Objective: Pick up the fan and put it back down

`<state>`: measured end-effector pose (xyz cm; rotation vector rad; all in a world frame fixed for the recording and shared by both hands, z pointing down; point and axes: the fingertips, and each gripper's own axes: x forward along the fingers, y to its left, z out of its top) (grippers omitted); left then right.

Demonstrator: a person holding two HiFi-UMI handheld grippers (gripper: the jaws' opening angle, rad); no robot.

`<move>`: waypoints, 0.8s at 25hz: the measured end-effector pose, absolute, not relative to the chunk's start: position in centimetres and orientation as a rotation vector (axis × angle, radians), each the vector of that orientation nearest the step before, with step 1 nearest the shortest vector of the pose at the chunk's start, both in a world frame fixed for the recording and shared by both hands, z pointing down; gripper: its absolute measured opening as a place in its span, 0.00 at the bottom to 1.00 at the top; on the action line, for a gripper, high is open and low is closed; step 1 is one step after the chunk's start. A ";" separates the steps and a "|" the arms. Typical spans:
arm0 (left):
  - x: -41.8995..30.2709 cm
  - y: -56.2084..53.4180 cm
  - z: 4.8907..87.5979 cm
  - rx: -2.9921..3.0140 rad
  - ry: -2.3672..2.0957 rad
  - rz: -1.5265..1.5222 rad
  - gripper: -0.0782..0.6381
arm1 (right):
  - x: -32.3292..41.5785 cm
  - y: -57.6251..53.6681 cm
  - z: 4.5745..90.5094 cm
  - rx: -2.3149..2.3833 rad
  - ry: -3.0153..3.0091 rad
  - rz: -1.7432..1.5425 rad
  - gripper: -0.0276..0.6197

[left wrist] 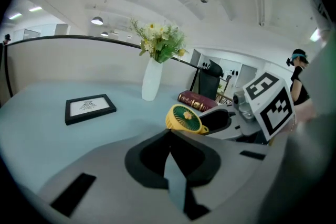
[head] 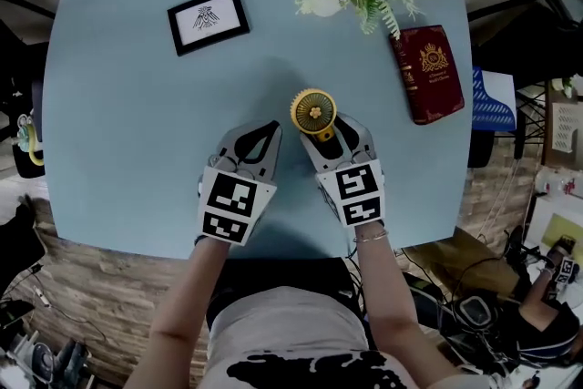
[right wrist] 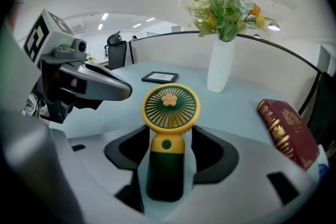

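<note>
Holding the fan (head: 313, 112) by its dark handle in the right gripper (right wrist: 169, 132), jaws pressed on both sides, fan head upright and apparently clear of the blue table (head: 118, 105). Left gripper (left wrist: 169, 132) alongside, jaws together on nothing. Pick-up judged complete. Remaining: lower the fan onto bare table between the picture frame (head: 208, 20) and the red book (head: 428, 73), then release.

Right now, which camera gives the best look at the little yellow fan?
The right gripper view: the fan faces it, showing grille, flower centre and dark handle gripped by the right hand-held gripper. The head view sees only its round head from above; the left gripper view shows it small, at an angle.
</note>
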<state>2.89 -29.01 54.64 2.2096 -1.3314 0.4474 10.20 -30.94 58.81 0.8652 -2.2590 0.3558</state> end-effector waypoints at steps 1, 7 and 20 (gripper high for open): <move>2.8 -28.9 54.4 2.205 -1.340 0.436 0.12 | 10.1 -30.7 58.3 0.861 -2.274 0.359 0.44; 3.3 -27.6 52.0 2.211 -1.346 0.373 0.12 | 9.9 -29.1 55.4 0.861 -2.323 0.254 0.44; 2.5 -25.1 45.9 2.321 -1.406 0.346 0.12 | 8.3 -26.9 47.7 0.899 -2.444 0.139 0.44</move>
